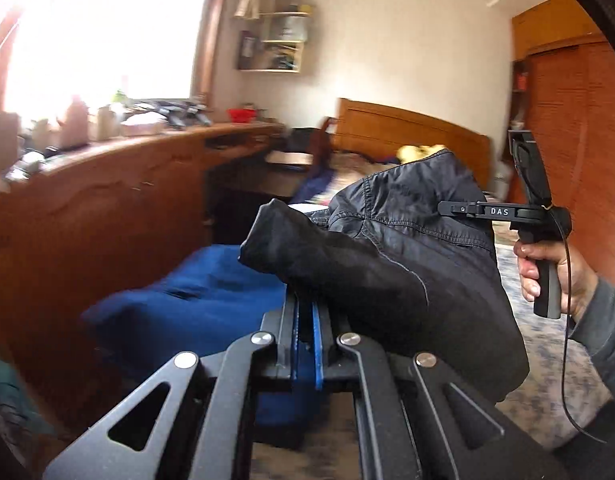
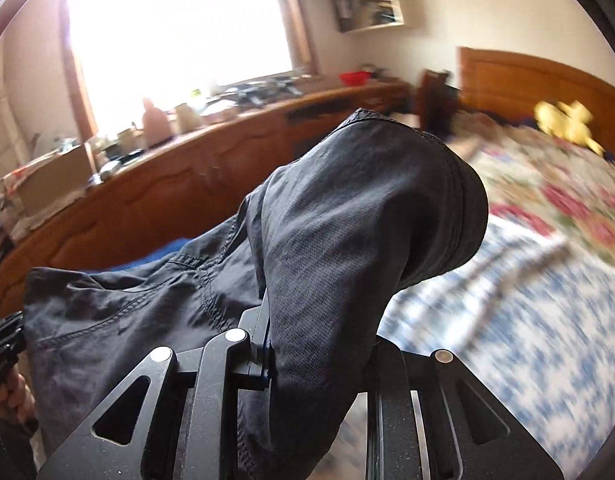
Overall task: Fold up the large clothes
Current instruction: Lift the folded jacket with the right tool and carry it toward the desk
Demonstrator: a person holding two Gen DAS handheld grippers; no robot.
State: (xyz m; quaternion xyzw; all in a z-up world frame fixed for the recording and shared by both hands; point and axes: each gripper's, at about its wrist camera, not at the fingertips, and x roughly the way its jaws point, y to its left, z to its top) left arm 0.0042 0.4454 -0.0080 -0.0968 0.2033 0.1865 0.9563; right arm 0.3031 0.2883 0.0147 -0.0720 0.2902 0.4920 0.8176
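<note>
A dark grey garment (image 1: 387,248) with stitched seams hangs in the air between both grippers. In the left wrist view my left gripper (image 1: 306,300) has its blue-padded fingers (image 1: 316,332) pressed close together, and the cloth drapes over their hidden tips. To the right, a hand holds my right gripper (image 1: 443,208), which pinches the garment's far edge. In the right wrist view the garment (image 2: 347,208) bunches over my right gripper (image 2: 319,344), a thick fold caught between its fingers, tips hidden. The left gripper's body (image 2: 3,344) shows at the left edge.
A long wooden cabinet (image 1: 107,208) with a cluttered top runs under the bright window on the left. A blue cloth (image 1: 195,296) lies below it. A bed with a blue-white cover (image 2: 487,340), a floral quilt (image 2: 547,200) and a yellow toy (image 2: 563,120) fills the right.
</note>
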